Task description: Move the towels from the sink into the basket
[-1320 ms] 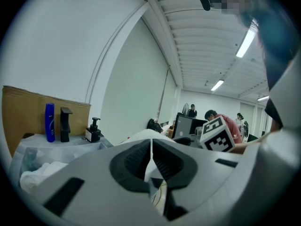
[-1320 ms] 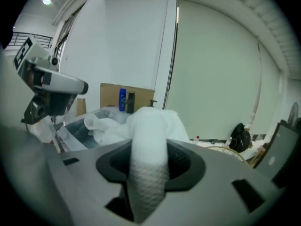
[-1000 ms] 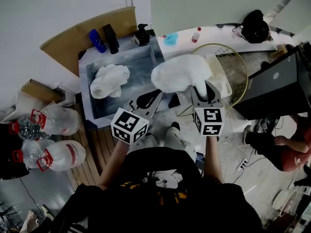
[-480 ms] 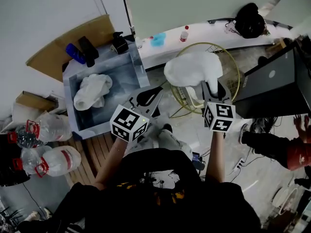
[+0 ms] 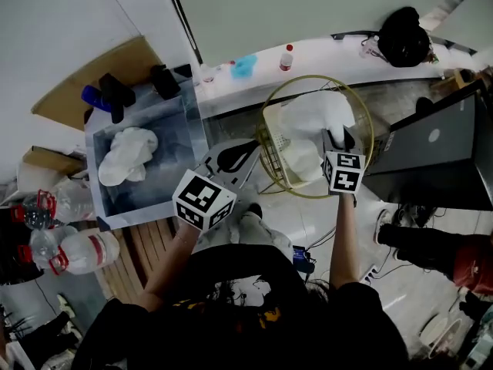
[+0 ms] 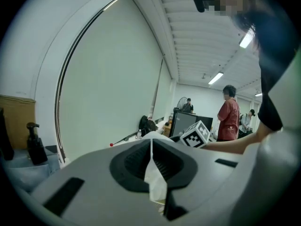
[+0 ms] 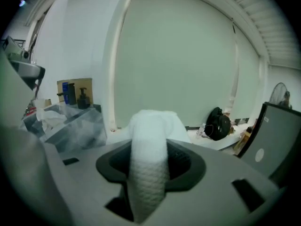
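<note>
right tool (image 5: 337, 137): is clamping on a white towel (image 5: 308, 122); in the right gripper view the right tool (image 7: 149, 147) is pinching a thick fold of the towel (image 7: 151, 121), which is bulging out above the jaws and hanging below them
left tool (image 5: 248, 147): jaws are sitting together, gripping nothing I can name; in the left gripper view the left tool (image 6: 151, 142) is showing only a pale sliver in the slit low down, can't tell what it is
held towel: is bunching in front of the right tool, over the opening of the basket (image 5: 268, 118) in the head view; can't tell if it is touching the wire
basket: round gold wire one, standing on the floor to the right of the sink, near it; something pale is lying inside it, unclear what
sink (image 5: 192, 118): grey tub on the left of the head view, also showing at left in the right gripper view (image 7: 75, 126)
second towel (image 5: 127, 154): is lying crumpled inside the sink, well apart from both tools
bottles: blue bottle (image 5: 92, 97) and dark ones are standing along the sink's far edge; pump bottle (image 6: 35, 145) is showing in the left gripper view
water jugs (image 5: 81, 249): are lying on the floor left of the sink
black bag (image 5: 404, 28): is sitting on the white ledge beyond the basket
person in red (image 6: 229, 119): is standing in the background of the left gripper view
</note>
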Demonstrator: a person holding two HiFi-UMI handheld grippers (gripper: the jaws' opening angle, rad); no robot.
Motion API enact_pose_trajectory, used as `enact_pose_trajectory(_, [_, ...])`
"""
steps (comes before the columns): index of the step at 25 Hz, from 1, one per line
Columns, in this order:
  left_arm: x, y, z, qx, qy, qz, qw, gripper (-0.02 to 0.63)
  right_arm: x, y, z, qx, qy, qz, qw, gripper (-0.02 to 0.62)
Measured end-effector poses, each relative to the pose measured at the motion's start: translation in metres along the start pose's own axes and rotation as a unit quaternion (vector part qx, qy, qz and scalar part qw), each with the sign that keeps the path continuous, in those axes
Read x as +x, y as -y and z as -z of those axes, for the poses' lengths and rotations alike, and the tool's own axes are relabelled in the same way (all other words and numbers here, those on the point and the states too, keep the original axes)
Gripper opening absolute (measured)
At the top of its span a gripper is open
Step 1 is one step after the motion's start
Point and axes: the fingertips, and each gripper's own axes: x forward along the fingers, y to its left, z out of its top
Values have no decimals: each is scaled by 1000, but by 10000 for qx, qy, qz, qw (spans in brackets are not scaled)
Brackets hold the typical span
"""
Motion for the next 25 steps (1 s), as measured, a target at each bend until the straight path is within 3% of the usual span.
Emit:
enact_pose_trajectory(8, [43, -20, -3, -138, -119, -264, 9995, 15, 106, 17, 58, 119, -928, -476, 9945, 169])
enact_pose_trajectory(17, [53, -52, 4, -170, -360, -686, 9969, 15, 201, -7, 156, 974, -2075, -850, 9697, 182])
enact_pose_trajectory(21, [60, -67, 9, -217, -440, -850, 9952, 15, 224, 5, 180, 1496, -2230, -674, 9609, 225])
enact_pose_trajectory(25, [63, -69, 11, -202, -500, -810, 9953, 15, 227, 13, 172, 1765, -2042, -584, 9611, 282])
